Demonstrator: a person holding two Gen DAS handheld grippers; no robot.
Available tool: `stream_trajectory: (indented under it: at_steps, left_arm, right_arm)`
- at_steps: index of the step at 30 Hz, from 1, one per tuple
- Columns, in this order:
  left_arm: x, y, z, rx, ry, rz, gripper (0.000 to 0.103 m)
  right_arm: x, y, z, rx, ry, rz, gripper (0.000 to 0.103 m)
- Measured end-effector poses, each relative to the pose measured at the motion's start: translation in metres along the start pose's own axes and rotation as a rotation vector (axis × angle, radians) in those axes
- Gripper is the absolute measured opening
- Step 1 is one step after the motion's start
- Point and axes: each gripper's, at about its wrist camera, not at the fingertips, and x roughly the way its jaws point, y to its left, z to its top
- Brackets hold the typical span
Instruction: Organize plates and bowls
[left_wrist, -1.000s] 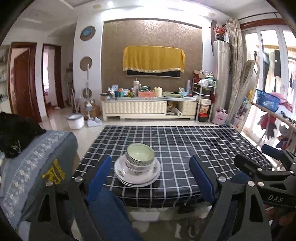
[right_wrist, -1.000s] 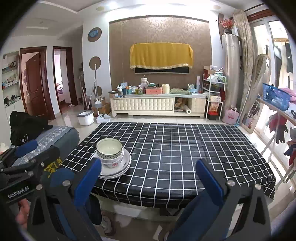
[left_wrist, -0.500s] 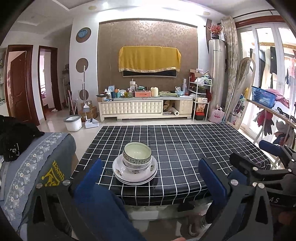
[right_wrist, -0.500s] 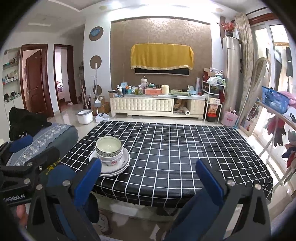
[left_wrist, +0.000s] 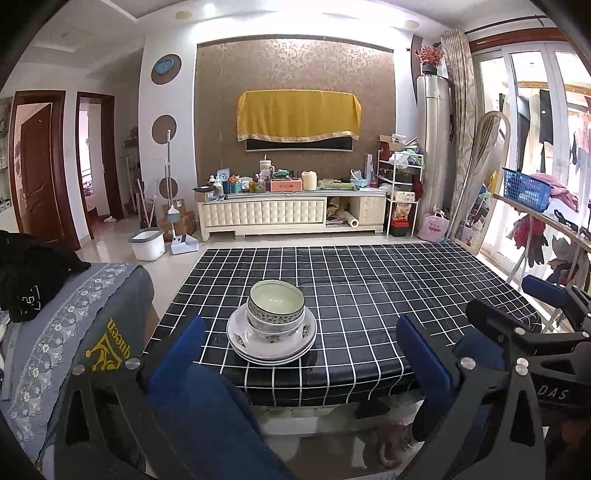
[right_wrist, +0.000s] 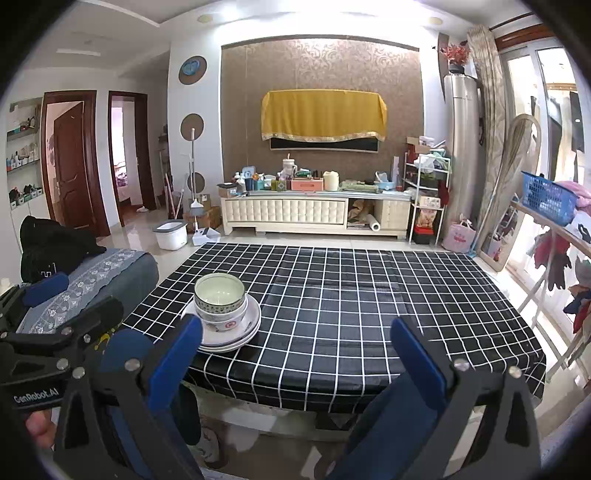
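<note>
Two nested bowls (left_wrist: 276, 307) sit on a stack of white plates (left_wrist: 271, 345) near the front left of the black checked table (left_wrist: 369, 295). The top bowl has a patterned rim and a pale green inside. The same bowls (right_wrist: 220, 299) and plates (right_wrist: 229, 334) show in the right wrist view. My left gripper (left_wrist: 303, 343) is open and empty, held back in front of the table's near edge, facing the stack. My right gripper (right_wrist: 295, 349) is open and empty, to the right of the left one, also short of the table.
A grey sofa arm (left_wrist: 74, 332) with black clothing on it stands left of the table. A drying rack with a blue basket (right_wrist: 546, 199) is on the right. A TV cabinet (left_wrist: 291, 214) is against the far wall. The table's right part holds nothing.
Both grippers have drifted slightly back and up from the table, so the stack sits a little lower and nearer centre in the left view. Both stay open.
</note>
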Motion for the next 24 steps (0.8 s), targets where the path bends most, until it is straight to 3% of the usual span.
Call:
stream_trajectory:
  at_steps: [24]
  left_arm:
    - [-0.0012,0.0010,-0.0011,0.011,0.000,0.010,0.103]
  right_arm:
    - [0.0021,-0.0021,-0.0036,-0.001,0.000,0.013,0.103]
